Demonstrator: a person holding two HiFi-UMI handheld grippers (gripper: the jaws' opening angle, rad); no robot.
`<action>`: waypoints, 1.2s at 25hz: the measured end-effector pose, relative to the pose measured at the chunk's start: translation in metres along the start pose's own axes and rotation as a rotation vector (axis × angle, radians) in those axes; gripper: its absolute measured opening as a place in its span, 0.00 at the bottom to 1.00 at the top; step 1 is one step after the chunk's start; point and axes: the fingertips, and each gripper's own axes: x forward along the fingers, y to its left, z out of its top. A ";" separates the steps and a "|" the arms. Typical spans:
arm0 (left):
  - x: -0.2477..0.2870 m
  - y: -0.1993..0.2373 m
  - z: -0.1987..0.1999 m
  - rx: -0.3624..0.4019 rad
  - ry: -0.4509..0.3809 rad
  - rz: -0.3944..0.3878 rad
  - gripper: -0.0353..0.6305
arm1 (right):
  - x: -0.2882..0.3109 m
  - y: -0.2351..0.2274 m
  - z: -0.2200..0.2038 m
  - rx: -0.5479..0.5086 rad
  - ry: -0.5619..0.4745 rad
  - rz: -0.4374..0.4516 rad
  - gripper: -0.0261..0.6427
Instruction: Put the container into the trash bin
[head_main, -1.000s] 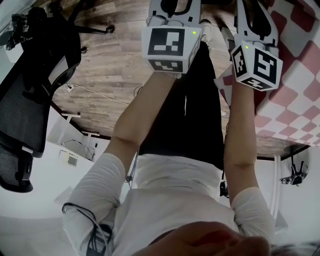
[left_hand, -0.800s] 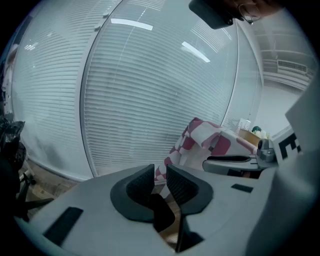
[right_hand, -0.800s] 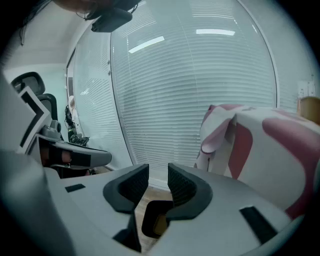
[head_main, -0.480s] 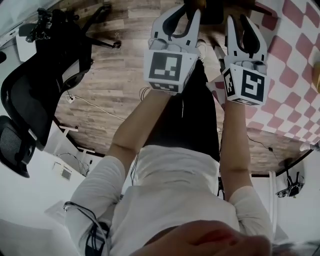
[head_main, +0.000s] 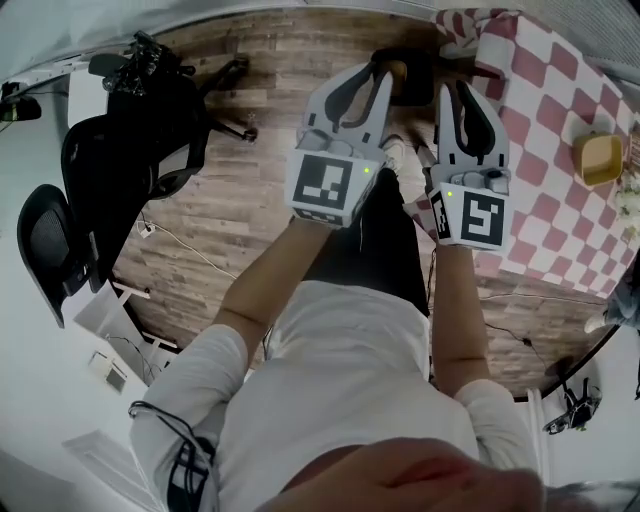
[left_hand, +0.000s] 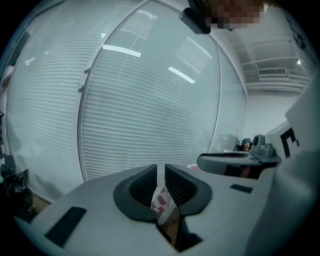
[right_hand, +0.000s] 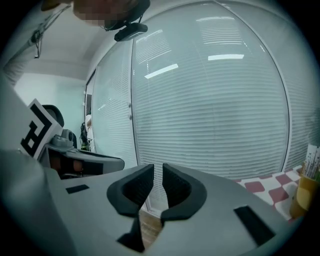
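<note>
Step in hand, as judged: reaching for the container (head_main: 600, 158), untouched on the checked table (head_main: 545, 95) at the right edge of the head view, well apart from both tools. Left gripper (head_main: 372, 70): pressed nearly together with only a thin slit, pinching nothing. Right gripper (head_main: 458, 90): closing, likewise with nothing between the jaws.

Spread one pair of jaws wide before going in, enough to straddle a wall of the container. Swing toward the right of the frame, cross above the table's near edge rather than against it, and bite one wall squarely, pads flat on both faces. Keep the container level on the lift, against spills.

No sure sign of the trash bin: possibly the dark round thing (head_main: 408, 82) at top centre, just beyond the jaw tips and beside the table's corner. Check that before carrying.

Plenty of open wood floor (head_main: 250, 150) at centre left for stepping and turning. Mind the office chairs (head_main: 120, 170) at the upper left, the cable (head_main: 185, 243) trailing on the floor below them, and the cloth's hanging edge near the right gripper.
</note>
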 end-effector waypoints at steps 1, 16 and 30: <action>-0.005 0.001 0.008 0.003 -0.013 -0.001 0.16 | -0.001 0.004 0.009 -0.009 -0.014 0.008 0.15; -0.099 -0.039 0.117 0.038 -0.235 -0.113 0.10 | -0.064 0.072 0.115 -0.048 -0.127 0.101 0.10; -0.199 -0.087 0.169 0.082 -0.290 -0.223 0.10 | -0.144 0.127 0.203 -0.068 -0.246 0.204 0.08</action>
